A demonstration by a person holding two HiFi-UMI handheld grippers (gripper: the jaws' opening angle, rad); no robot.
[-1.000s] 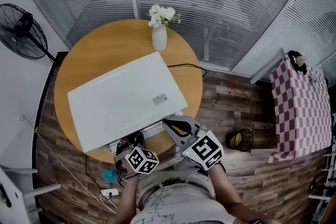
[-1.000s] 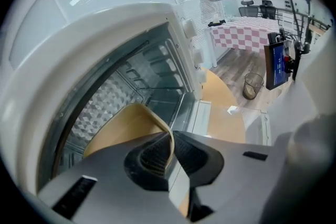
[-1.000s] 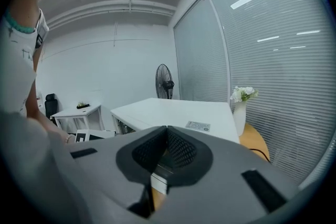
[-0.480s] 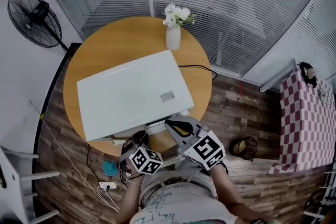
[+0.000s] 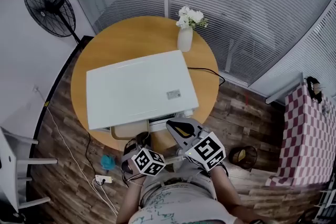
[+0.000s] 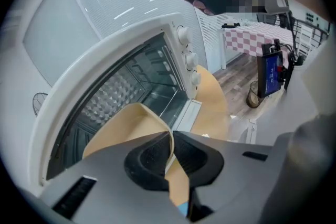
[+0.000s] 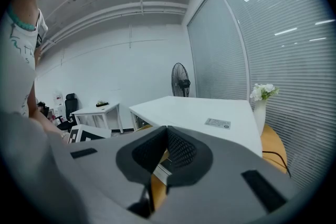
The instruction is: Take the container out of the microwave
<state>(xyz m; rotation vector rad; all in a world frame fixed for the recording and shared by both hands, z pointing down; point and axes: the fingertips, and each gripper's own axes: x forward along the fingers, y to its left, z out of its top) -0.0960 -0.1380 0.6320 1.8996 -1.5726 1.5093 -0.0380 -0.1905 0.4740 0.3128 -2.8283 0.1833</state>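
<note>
**Head view:** A white box-shaped microwave [image 5: 139, 86] sits on the round wooden desk [image 5: 100, 50], its front facing the desk's near edge, where the person stands. A strip of the tan, thin-walled container [image 5: 128, 131] shows just past that front, its long side running along the microwave's mouth. The left tongs [image 5: 140, 138] are at the strip's near side. The right tongs [image 5: 176, 126] hang just beside them, off the microwave's front right corner, so the left hand is the nearer one and has the job. A white vase of white flowers [image 5: 185, 39] stands at the desk's far edge behind the microwave, well clear. A black standing fan [image 5: 50, 5] and a red-and-white checked cloth [image 5: 307, 134] are off the desk altogether.

**Left gripper view:** The left tongs are closed on the container's near rim [image 6: 118, 131], with the thin wall pinched between the pads. The container's body reaches away from them toward the open cavity, so the way out is probably straight back toward the near edge. The white frame and the column of round knobs [image 6: 189, 60] flank the route on the right. Nothing lies across it.

**Right gripper view:** The right tongs [image 7: 167, 152] have their pads together and hold nothing. They point over the microwave's top toward the vase.
</note>
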